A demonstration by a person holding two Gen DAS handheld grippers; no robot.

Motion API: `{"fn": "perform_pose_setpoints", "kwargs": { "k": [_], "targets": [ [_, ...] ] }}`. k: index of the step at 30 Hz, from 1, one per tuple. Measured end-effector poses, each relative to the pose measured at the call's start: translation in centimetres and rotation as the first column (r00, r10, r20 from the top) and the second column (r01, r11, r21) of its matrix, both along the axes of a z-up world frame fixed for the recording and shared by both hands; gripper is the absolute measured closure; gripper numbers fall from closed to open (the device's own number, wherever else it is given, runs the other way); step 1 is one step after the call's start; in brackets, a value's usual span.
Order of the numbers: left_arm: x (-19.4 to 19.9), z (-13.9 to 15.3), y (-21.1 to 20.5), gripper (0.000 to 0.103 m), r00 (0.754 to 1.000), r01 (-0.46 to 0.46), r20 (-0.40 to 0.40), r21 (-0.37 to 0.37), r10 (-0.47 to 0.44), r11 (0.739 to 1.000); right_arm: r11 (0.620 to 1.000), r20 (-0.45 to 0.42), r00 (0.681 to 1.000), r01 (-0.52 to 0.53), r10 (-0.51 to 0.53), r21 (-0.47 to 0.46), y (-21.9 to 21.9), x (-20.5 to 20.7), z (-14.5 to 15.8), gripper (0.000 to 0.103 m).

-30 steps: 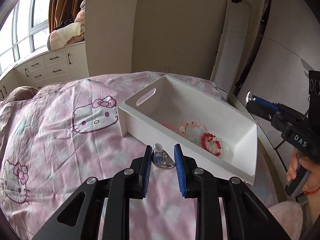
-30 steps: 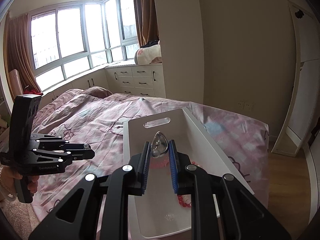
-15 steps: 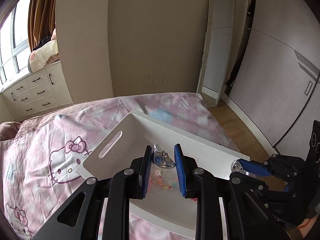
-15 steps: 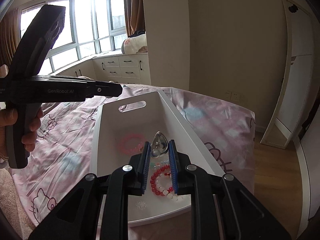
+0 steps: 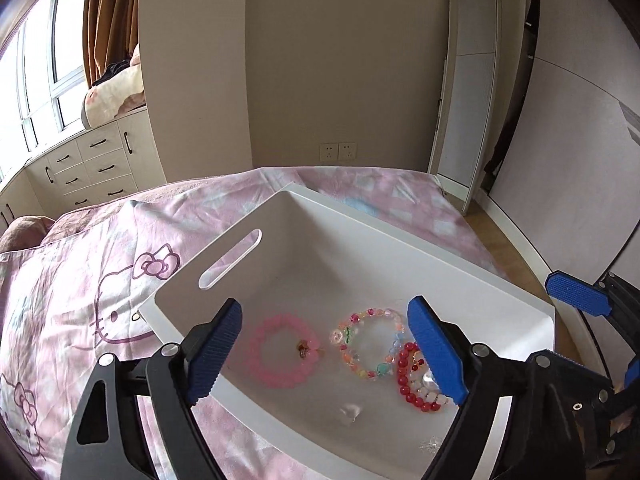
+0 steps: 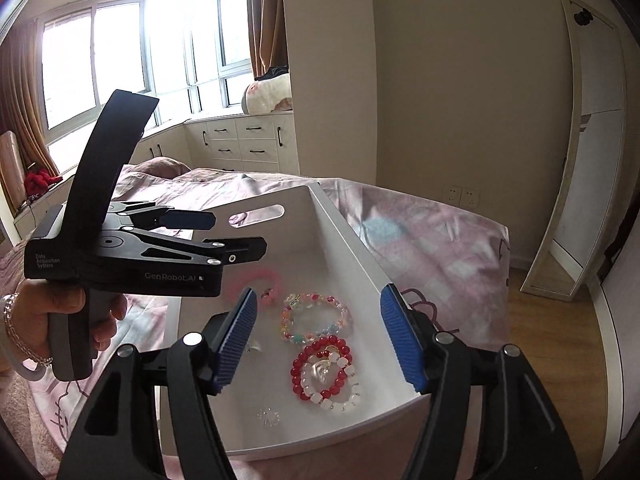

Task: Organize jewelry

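Observation:
A white bin [image 5: 320, 216] [image 6: 344, 248] stands on the pink bed. Inside lie a pink bead bracelet [image 5: 262, 354] [image 6: 256, 276], a multicolour bead bracelet [image 5: 366, 344] [image 6: 314, 318], a red bead bracelet [image 5: 408, 384] [image 6: 320, 372] with a white one, and small clear pendants [image 5: 349, 412] [image 6: 322, 368]. My left gripper [image 5: 326, 354] is open and empty above the bin's near side. My right gripper [image 6: 320, 338] is open and empty above the bracelets. The left gripper also shows in the right wrist view [image 6: 216, 236].
The bed has a pink Hello Kitty cover [image 5: 92, 300]. A leaning mirror [image 5: 468, 92] stands against the wall on the right. White drawers [image 6: 244, 144] run under the window. Wooden floor [image 6: 560, 340] lies beyond the bed's right edge.
Both grippers were shut on small silver and clear pendants; both have opened and the pendants now lie in the bin. Both grippers moved over the bin.

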State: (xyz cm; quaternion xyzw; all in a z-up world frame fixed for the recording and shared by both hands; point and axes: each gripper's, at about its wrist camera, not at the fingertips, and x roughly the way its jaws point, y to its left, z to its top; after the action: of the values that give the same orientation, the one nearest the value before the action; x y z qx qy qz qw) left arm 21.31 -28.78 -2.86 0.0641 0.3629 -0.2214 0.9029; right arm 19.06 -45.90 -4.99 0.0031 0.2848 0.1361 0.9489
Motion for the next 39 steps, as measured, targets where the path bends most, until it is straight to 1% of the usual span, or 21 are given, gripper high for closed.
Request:
{"fn": "perform_pose_setpoints", "kwargs": {
  "k": [1,2,3,5,7,9,12,15,17,19,22,24,26,27,29,32,34,39],
  "targets": [
    [-0.3,0.7,0.4,0.010,1.000,-0.005,0.018,-0.019,0.006,1.000,1.000,0.018,1.000,-0.002,0.002,0.007,-0.1,-0.2,0.4,0.031],
    [-0.6,1.3,0.8,0.009,0.999,-0.015,0.043,-0.033,0.017,0.999,1.000,0.042,0.999,-0.002,0.001,0.009,-0.1,-0.6,0.9,0.023],
    [-1.1,2.1,1.1,0.008,0.997,-0.024,0.073,-0.046,0.027,0.999,1.000,0.066,0.998,-0.004,0.003,0.011,-0.1,-1.0,1.5,0.020],
    [-2.4,3.6,1.8,0.003,0.989,-0.037,0.137,-0.063,0.046,0.997,1.000,0.117,0.993,-0.008,0.007,0.013,-0.1,-2.0,2.6,0.009],
    [-4.2,4.7,2.4,0.003,0.972,-0.071,0.221,-0.058,0.082,0.996,1.000,0.166,0.986,-0.018,0.015,0.014,-0.2,-3.2,3.5,0.005],
    [-6.1,5.5,2.7,0.003,0.951,-0.102,0.290,-0.043,0.111,0.994,1.000,0.192,0.981,-0.024,0.023,0.004,-0.3,-4.4,4.2,0.005],
    [-8.7,6.3,3.4,0.003,0.927,-0.145,0.343,-0.051,0.154,0.988,0.999,0.210,0.977,-0.044,0.046,-0.013,-0.4,-6.2,4.7,0.005],
    [-11.1,6.2,3.9,0.003,0.912,-0.173,0.364,-0.078,0.190,0.982,0.998,0.228,0.972,-0.046,0.056,-0.048,-0.5,-8.1,4.9,0.005],
    [-12.6,5.8,4.0,0.003,0.907,-0.177,0.372,-0.085,0.196,0.981,0.997,0.234,0.971,-0.035,0.049,-0.063,-0.7,-9.5,4.6,0.005],
    [-13.7,5.2,4.1,0.003,0.908,-0.189,0.366,-0.080,0.205,0.979,0.997,0.238,0.970,-0.031,0.046,-0.065,-0.8,-10.6,4.1,0.005],
    [-14.7,4.0,4.4,0.003,0.916,-0.204,0.332,-0.101,0.227,0.974,0.997,0.218,0.976,-0.011,0.028,-0.077,-1.1,-11.6,2.9,0.005],
    [-15.4,3.2,4.7,0.003,0.912,-0.219,0.325,-0.125,0.249,0.968,0.997,0.227,0.974,-0.002,0.020,-0.079,-1.2,-12.5,2.0,0.005],
    [-16.1,2.3,4.8,0.003,0.910,-0.232,0.321,-0.131,0.263,0.964,0.996,0.235,0.972,0.005,0.016,-0.091,-1.1,-13.3,1.2,0.005],
    [-16.3,1.8,4.7,0.003,0.910,-0.232,0.322,-0.128,0.262,0.964,0.995,0.234,0.972,0.008,0.016,-0.100,-1.0,-13.4,0.8,0.005],
    [-17.0,0.8,4.5,0.003,0.907,-0.246,0.326,-0.099,0.265,0.964,0.994,0.230,0.973,0.008,0.018,-0.113,-1.0,-13.8,-0.1,0.005],
    [-17.6,-0.4,4.1,0.003,0.913,-0.238,0.325,-0.073,0.248,0.969,0.993,0.237,0.971,0.013,0.015,-0.115,-1.0,-14.3,-1.0,0.005],
    [-17.8,-0.8,3.9,0.003,0.912,-0.242,0.329,-0.054,0.246,0.969,0.994,0.229,0.973,0.019,0.006,-0.107,-1.0,-14.3,-1.4,0.005],
    [-18.0,-1.0,3.6,0.003,0.913,-0.240,0.328,-0.048,0.243,0.969,0.995,0.235,0.972,0.038,-0.014,-0.097,-1.0,-14.6,-1.7,0.005]
  ]
}}
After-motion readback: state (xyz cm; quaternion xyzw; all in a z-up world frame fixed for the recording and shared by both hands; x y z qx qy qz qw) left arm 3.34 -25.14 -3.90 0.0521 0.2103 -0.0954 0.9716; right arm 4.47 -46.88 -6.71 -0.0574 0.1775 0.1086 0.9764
